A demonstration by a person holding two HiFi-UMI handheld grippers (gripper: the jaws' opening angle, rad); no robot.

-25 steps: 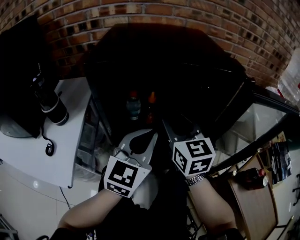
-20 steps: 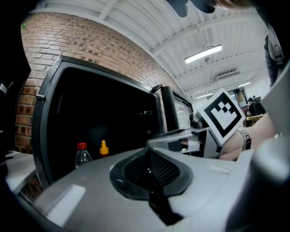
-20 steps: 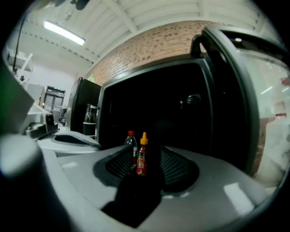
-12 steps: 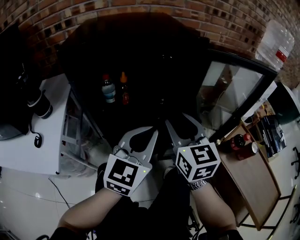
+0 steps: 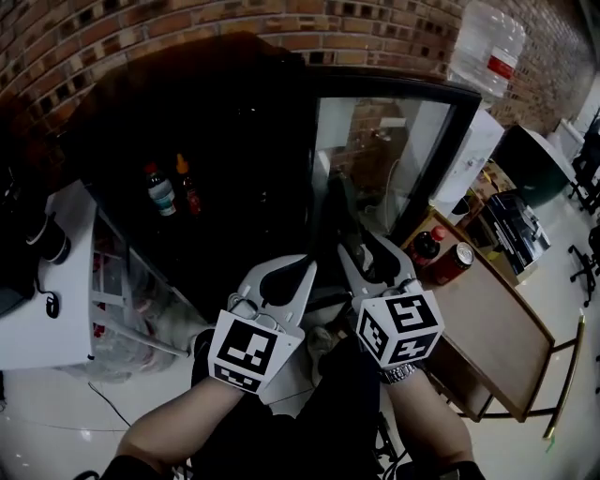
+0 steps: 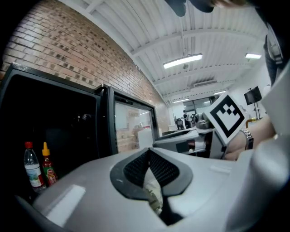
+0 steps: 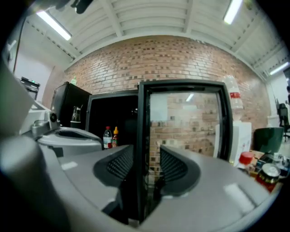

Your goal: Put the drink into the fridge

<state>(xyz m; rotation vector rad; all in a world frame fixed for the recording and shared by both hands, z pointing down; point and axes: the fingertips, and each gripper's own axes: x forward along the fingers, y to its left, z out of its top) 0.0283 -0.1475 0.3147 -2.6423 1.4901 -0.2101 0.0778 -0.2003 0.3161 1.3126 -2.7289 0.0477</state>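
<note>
The black fridge (image 5: 197, 122) stands open, its glass door (image 5: 375, 150) swung out to the right. My right gripper (image 5: 367, 246) is shut on the door's edge (image 7: 140, 136), which runs upright between the pads. My left gripper (image 5: 281, 267) hangs beside it, shut and empty (image 6: 148, 152). On the wooden table (image 5: 497, 337) to the right stand a red drink can (image 5: 453, 262) and a dark bottle with a red cap (image 5: 427, 246), both away from the grippers. Inside the fridge stand a water bottle (image 5: 160, 188) and a small sauce bottle (image 5: 187, 185).
A white counter (image 5: 56, 309) with a dark machine sits left of the fridge. A water dispenser with a big jug (image 5: 489, 47) stands behind the door. Black items (image 5: 511, 220) lie on the table's far end. A brick wall (image 5: 281, 23) backs everything.
The glass door has swung further out to the right with my right gripper on its edge. The view has turned right, bringing the wooden table, can and bottle in. The left gripper is unchanged.
</note>
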